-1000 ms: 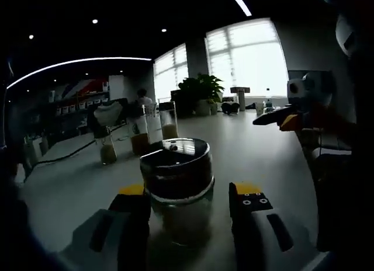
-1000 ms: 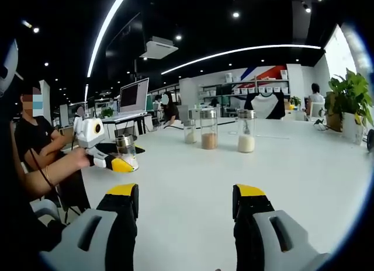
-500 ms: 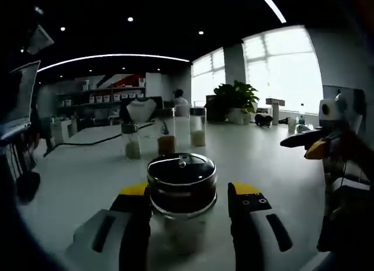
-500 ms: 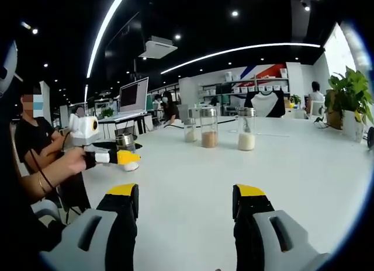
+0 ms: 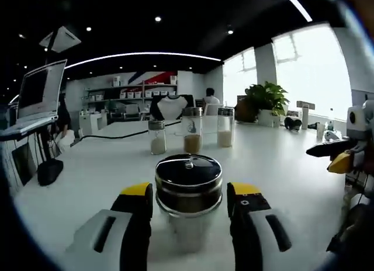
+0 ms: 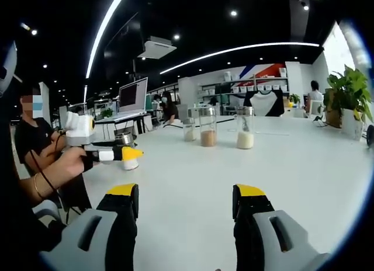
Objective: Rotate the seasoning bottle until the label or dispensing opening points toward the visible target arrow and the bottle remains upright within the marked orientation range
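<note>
Seasoning bottle: the seasoning bottle (image 5: 188, 208) stands upright on the white table (image 5: 87, 177), glass body with pale powder inside and a dark shiny lid on top, a small knob at the lid's centre.
Left gripper: the left gripper (image 5: 190, 202) has a yellow-tipped jaw on each side of the bottle, both right up against the glass below the lid, gripping it; in the right gripper view it (image 6: 125, 155) sits at the bottle (image 6: 127, 151), held by a person's hand (image 6: 64, 163).
Right gripper: the right gripper (image 6: 186, 201) hangs over bare table (image 6: 193, 166), jaws spread wide with nothing between them, well apart from the bottle; in the left gripper view it (image 5: 345, 157) pokes in off to the bottle's right.
Three jars: beyond the bottle, a short jar (image 5: 156, 136), a jar with brown filling (image 5: 191, 129) and a jar with white filling (image 5: 225, 127) stand in a row, all upright.
Further back: a potted plant (image 5: 266, 98) behind the jars by the bright window, a monitor (image 5: 40, 90) off to the bottle's left.
Label or opening direction: cannot tell.
</note>
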The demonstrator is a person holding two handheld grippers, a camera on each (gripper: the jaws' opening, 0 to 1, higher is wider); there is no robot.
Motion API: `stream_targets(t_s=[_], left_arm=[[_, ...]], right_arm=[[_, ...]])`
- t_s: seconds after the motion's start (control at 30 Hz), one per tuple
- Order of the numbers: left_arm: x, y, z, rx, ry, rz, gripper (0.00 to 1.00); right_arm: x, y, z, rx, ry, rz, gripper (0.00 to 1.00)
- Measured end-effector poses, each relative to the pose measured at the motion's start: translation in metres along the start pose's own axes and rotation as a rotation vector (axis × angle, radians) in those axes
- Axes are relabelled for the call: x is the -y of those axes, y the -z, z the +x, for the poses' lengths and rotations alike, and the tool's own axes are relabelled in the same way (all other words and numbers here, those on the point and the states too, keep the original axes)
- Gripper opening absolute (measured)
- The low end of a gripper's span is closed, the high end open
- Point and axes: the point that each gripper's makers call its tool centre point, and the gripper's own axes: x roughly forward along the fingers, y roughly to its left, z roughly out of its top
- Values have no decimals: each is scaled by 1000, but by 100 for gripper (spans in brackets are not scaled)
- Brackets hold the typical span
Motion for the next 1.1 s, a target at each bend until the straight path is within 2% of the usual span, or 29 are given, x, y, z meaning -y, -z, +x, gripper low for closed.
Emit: stream_targets(t_s=[0.03,0.23,0.3,0.47,0.7,0.83,0.97,1.1], left_arm=[[1,-3,0,7,-11,23,54],[5,-9,2,23,-46,4,53],[-2,-10,0,42,-107,-37,52],[-3,-12,0,48,-129,-33,50],[4,-11,4,37,-128,-5,50],[1,-7,6,19,-146,-11,49],[-9,-2,2,6,-202,3,46],[-7,-3,-1,27,-194,-7,42]], right_arm=[[1,0,0,0,3,1,65],[3,-1,-2,3,10,2,65],[3,-2,-3,4,10,0,65],[6,-2,-4,2,16,2,65],[7,-2,-4,1,17,0,65],[7,-2,-4,3,15,3,65],[8,-1,-4,-3,17,1,65],[10,0,-4,-6,21,5,65]])
